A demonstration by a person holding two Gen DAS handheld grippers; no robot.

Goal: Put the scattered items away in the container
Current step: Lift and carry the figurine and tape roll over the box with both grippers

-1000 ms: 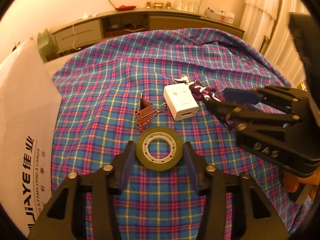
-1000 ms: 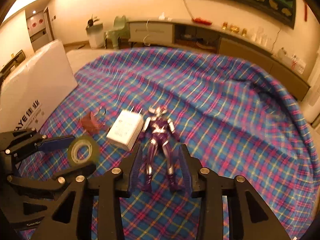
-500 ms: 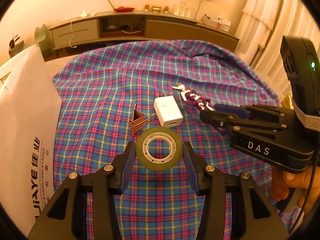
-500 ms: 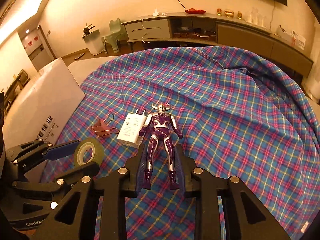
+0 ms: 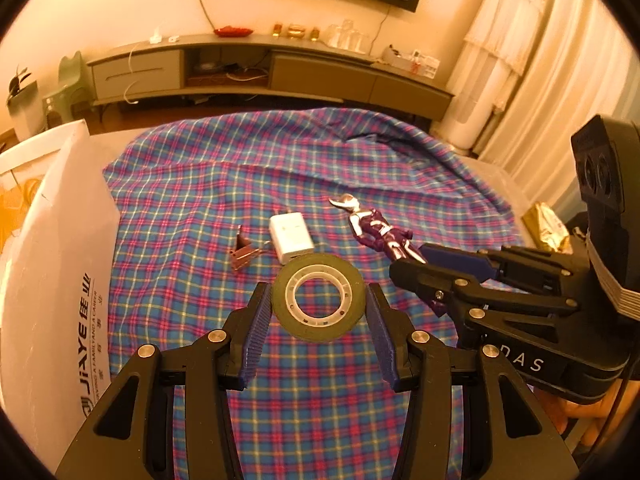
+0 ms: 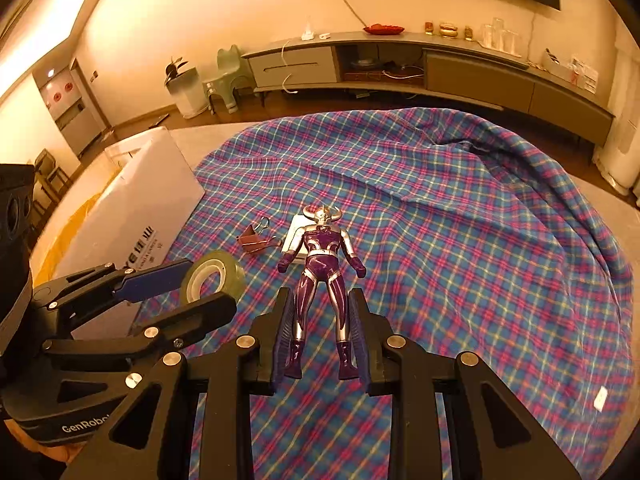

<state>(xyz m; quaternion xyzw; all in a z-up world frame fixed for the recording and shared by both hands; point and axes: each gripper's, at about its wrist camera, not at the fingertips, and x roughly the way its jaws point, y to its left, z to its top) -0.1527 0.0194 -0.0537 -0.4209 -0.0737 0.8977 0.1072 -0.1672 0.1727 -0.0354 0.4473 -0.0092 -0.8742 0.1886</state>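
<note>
The left gripper (image 5: 319, 312) pinches one roll of tape (image 5: 319, 295) between its fingers, lifted off the plaid cloth (image 5: 200, 208). The right gripper (image 6: 319, 336) has its fingers closed on the legs of one purple toy figure (image 6: 320, 256), also raised. In the left view those legs vanish behind the right gripper (image 5: 424, 276); the right view shows the whole figure. There the figure hides most of the one white charger (image 6: 293, 236), which the left view shows fully (image 5: 291, 237), lying on the cloth just beside one binder clip (image 5: 241, 254). The white box (image 5: 52, 264) stands at the left edge, cut off; its inside shows only as a yellowish patch (image 6: 76, 220). A hand (image 5: 596, 408) shows only as a sliver at the right.
</note>
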